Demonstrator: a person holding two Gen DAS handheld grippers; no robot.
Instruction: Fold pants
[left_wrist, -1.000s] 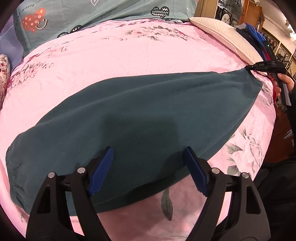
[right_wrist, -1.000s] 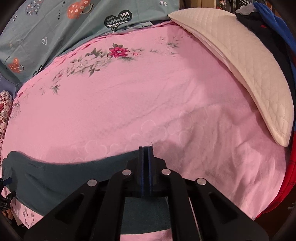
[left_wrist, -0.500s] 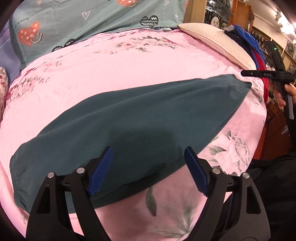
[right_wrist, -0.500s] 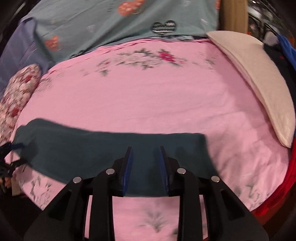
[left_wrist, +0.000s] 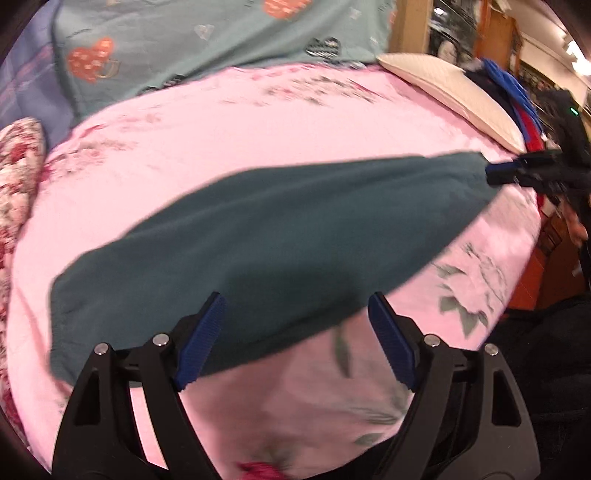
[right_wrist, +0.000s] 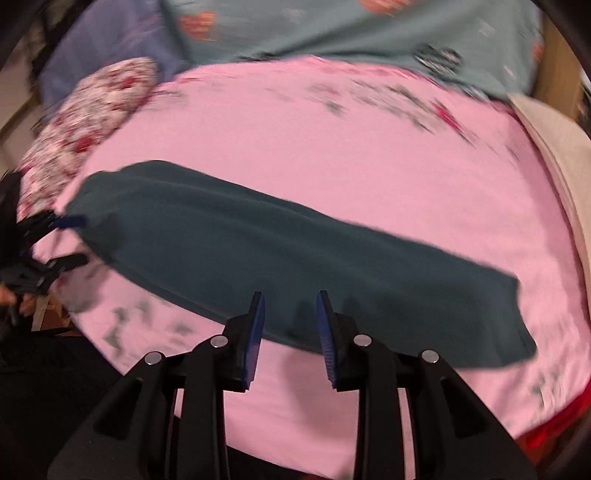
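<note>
Pants flat on bed, both grippers empty

L wrist view: your left gripper (left_wrist: 295, 341) hovers w/ jaws wide apart over the near edge of the dark teal pants (left_wrist: 266, 236), which lie flat lengthwise on the pink bed sheet (left_wrist: 258, 133), prob. laid out ready for the next fold.
R wrist view: your right gripper (right_wrist: 290, 338) has jaws partly apart, holding nothing, just above the pants' (right_wrist: 295, 254) near edge. No containers in sight.

My left gripper (left_wrist: 295, 339): black plastic arms with triangular cutouts, silver screws, blue ribbed pads (left_wrist: 201, 339). My right gripper (right_wrist: 290, 339) is built the same, with blue pads (right_wrist: 255, 339). Bare skin of my hand (right_wrist: 16, 301) at 9 o'clock.
</note>
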